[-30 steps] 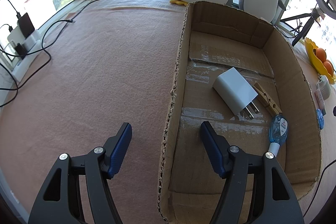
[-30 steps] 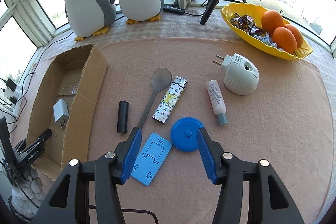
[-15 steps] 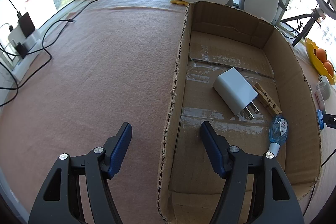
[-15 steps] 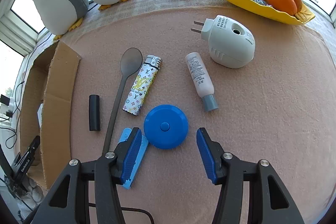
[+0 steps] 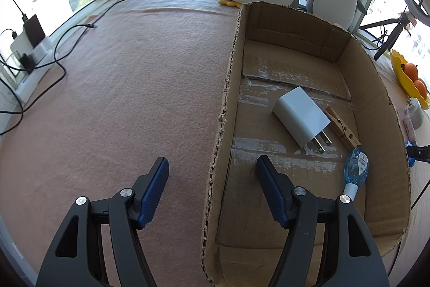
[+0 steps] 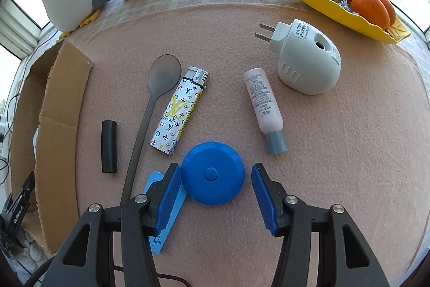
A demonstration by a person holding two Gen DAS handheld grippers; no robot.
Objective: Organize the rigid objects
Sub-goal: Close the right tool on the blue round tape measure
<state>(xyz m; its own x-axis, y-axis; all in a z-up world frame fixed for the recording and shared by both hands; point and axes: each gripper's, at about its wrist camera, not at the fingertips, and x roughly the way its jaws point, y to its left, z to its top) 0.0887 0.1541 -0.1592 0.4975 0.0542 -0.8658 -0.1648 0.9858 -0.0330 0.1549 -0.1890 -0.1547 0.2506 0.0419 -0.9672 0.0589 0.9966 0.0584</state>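
The lighter (image 6: 179, 110) carries a monogram print with the words "LOUIS VUITTON" along its lower side. The tube (image 6: 264, 106) and the plug-in unit (image 6: 306, 58) both bear small printed labels, too fine to read. A black clip at the near left edge reads something like "Gen...AI", not clear.

The right tongs (image 6: 215, 182) hang over the pink felt with their jaws apart, holding nothing. The blue disc (image 6: 212, 172) lies between the two pads: the left pad stands just beside its rim, and I cannot tell whether it touches; the right pad is clear of it. A light blue stand (image 6: 161, 211) lies partly under the left pad. Left of the disc run the spoon (image 6: 150, 109) and a black cylinder (image 6: 109, 143).

The left tongs (image 5: 212, 168) are also released and empty, straddling the left wall of the box (image 5: 224, 109), one pad outside over the felt, one inside. In the box, farther right, lie a white charger (image 5: 301, 116), a wooden peg (image 5: 341, 129) just beside it, and a blue correction-tape (image 5: 356, 168) with a small red label that cannot be read.
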